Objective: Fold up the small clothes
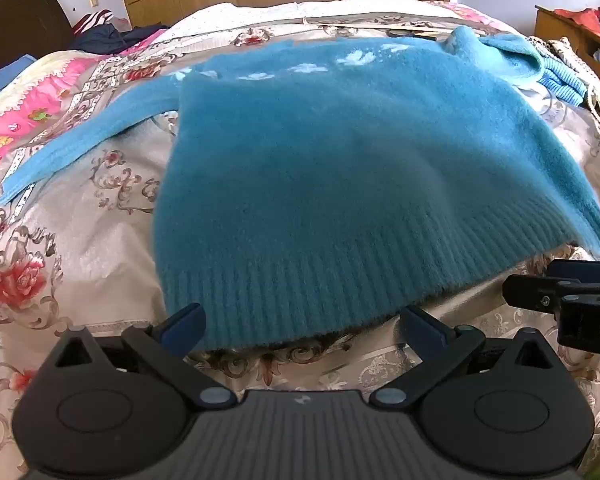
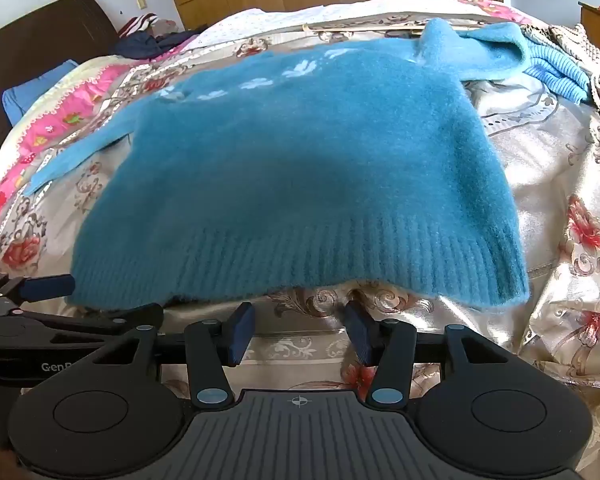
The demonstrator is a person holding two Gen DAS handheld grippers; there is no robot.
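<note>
The left claw (image 1: 300,330) gapes wide at the ribbed hem (image 1: 300,280), low in frame; the right claw (image 2: 300,330) stands half-spread, empty. The blue sweater (image 2: 292,152) lies mid-frame on the bed (image 2: 548,184); each should pinch a hem corner squarely before lifting.

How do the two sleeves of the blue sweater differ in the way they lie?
The left sleeve lies straight and flat, stretched out sideways from the sweater onto the floral bedspread. The right sleeve is bent, folded back near the shoulder, and its ribbed cuff rests near the bed's far edge. The left one shows its full length; the right one is bunched. Both are the same fuzzy blue knit.
</note>
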